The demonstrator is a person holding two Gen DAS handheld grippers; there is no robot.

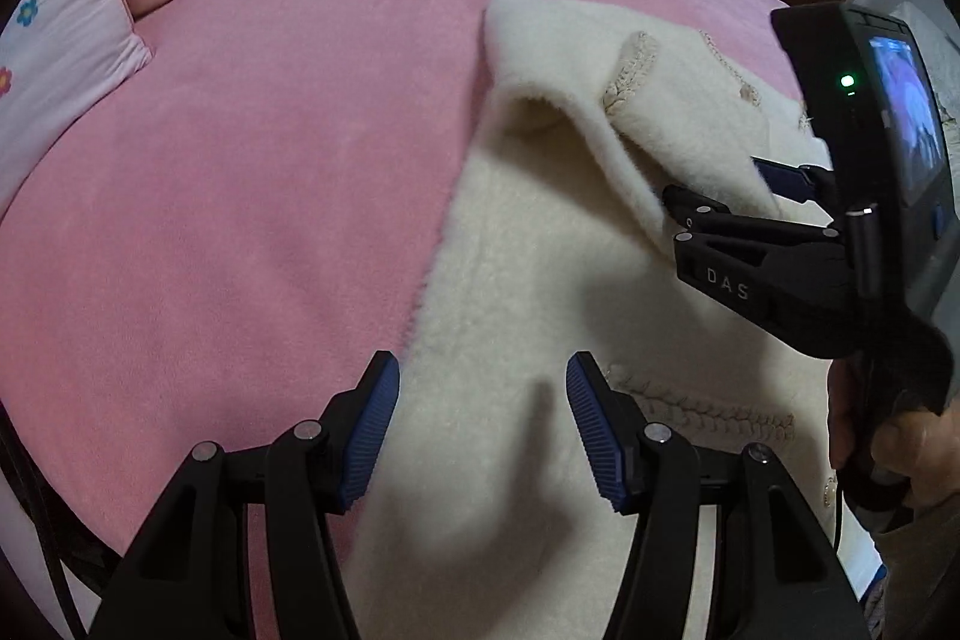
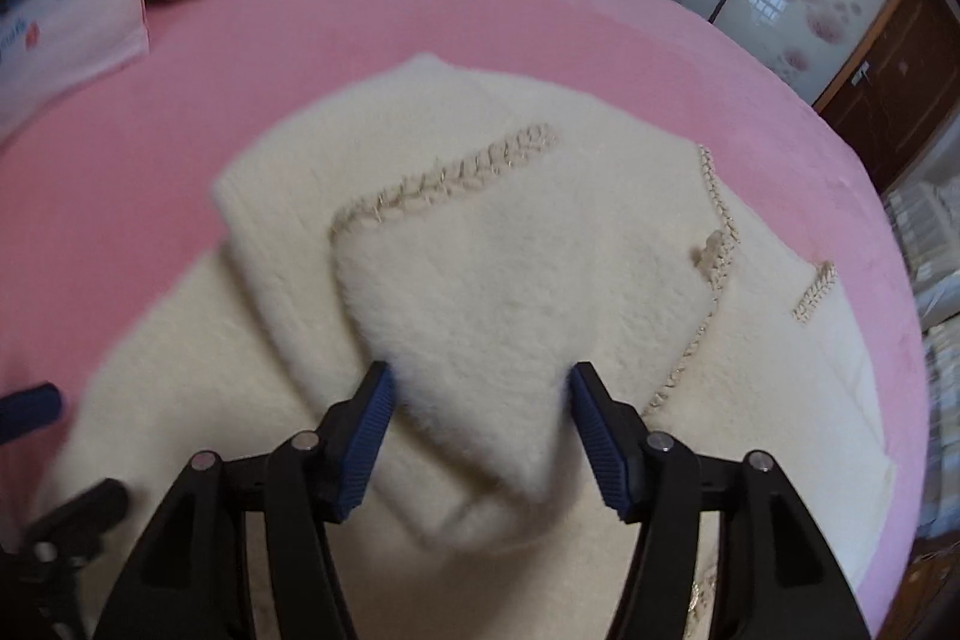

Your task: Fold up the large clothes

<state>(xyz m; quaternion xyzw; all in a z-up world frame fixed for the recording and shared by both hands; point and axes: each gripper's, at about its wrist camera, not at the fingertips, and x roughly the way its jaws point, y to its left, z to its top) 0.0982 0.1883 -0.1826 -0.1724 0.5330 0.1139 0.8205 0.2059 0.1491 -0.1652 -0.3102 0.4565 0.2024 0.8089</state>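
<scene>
1. A pink bed (image 1: 210, 220) carries the cream coat (image 1: 540, 340), spread flat near its right side.
2. A sleeve (image 2: 468, 292) is seen folded across the coat's body; the sleeve-folding step is judged in hand.
3. The right claw (image 2: 480, 430) is spread around the sleeve's tip, nothing pinched.
4. The left claw (image 1: 480, 424) is spread over the coat's edge; that edge is probably to be pinched next.
</scene>
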